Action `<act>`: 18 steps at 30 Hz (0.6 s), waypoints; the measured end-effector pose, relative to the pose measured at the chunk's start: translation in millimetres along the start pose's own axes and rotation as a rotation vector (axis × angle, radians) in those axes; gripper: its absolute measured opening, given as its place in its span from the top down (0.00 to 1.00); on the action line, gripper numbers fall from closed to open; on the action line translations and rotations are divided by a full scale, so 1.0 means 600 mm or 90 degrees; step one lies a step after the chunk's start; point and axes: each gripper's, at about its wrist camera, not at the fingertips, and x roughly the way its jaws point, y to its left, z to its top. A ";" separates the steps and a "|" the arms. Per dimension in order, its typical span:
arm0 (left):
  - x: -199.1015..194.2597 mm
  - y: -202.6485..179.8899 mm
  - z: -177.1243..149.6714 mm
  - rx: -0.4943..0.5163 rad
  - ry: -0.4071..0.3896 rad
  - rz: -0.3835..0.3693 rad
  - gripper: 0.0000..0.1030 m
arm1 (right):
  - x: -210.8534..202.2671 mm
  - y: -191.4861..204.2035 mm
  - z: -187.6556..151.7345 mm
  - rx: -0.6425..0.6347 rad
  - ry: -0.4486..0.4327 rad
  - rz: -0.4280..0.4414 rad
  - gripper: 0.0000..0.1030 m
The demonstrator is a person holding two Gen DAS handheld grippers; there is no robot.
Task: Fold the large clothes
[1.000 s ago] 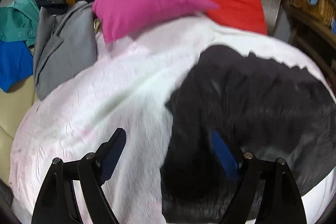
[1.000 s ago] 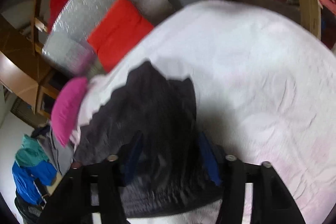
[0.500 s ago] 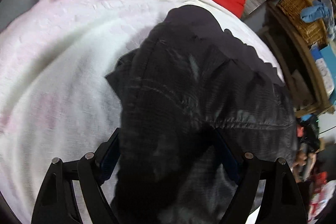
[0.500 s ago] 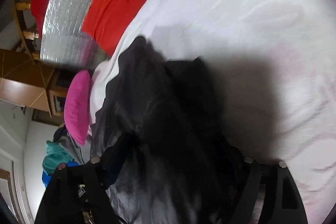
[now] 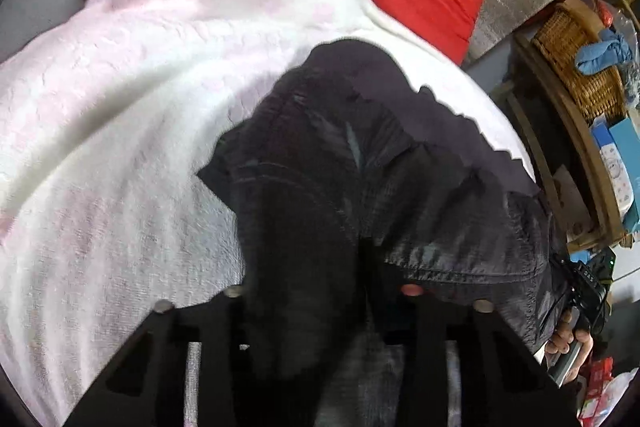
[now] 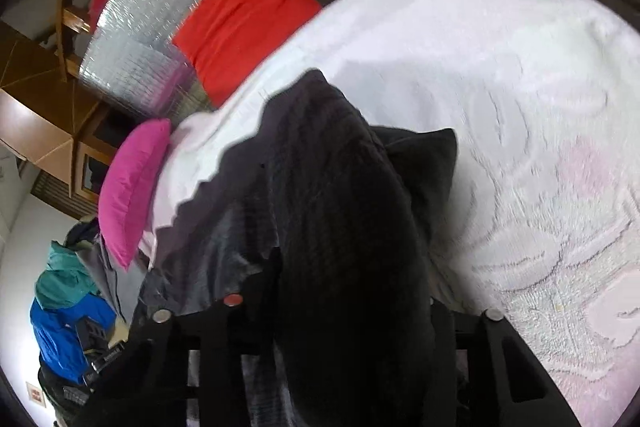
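- Pointing steeply down, the left claw point(image 5: 320, 291) has just been closing, now pinching a fold of the black garment point(image 5: 360, 163) on the white bedspread point(image 5: 120, 107).
- Tilting downward too, the right claw point(image 6: 332, 307) has just been closing, gripping the same garment's bunched edge.

A: What is the left gripper point(image 5: 320, 291) doing?
B: Pointing steeply down toward twelve o'clock, jaws just closing, pinching dark cloth point(image 5: 360, 167) between them.
A: And the right gripper point(image 6: 340, 307)?
B: Also tilting downward, its jaws just closing on a bunched fold of the same cloth, fingertips hidden.
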 end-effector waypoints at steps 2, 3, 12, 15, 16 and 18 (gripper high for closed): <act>-0.011 -0.014 0.006 0.012 -0.025 -0.005 0.71 | -0.021 0.026 -0.001 -0.031 -0.046 0.026 0.61; -0.020 -0.018 0.007 0.018 -0.041 -0.005 0.71 | -0.028 0.042 -0.002 -0.057 -0.064 0.032 0.61; -0.001 -0.007 -0.008 0.017 -0.003 0.110 0.44 | 0.003 -0.015 -0.004 0.064 -0.001 -0.060 0.40; -0.051 -0.020 -0.011 0.042 -0.067 0.160 0.43 | -0.059 0.003 -0.015 0.035 -0.059 -0.093 0.38; -0.071 -0.028 -0.017 0.053 -0.096 0.172 0.42 | -0.079 0.009 -0.020 0.025 -0.081 -0.099 0.36; -0.106 -0.044 -0.031 0.084 -0.139 0.178 0.28 | -0.120 0.034 -0.041 -0.026 -0.132 -0.108 0.32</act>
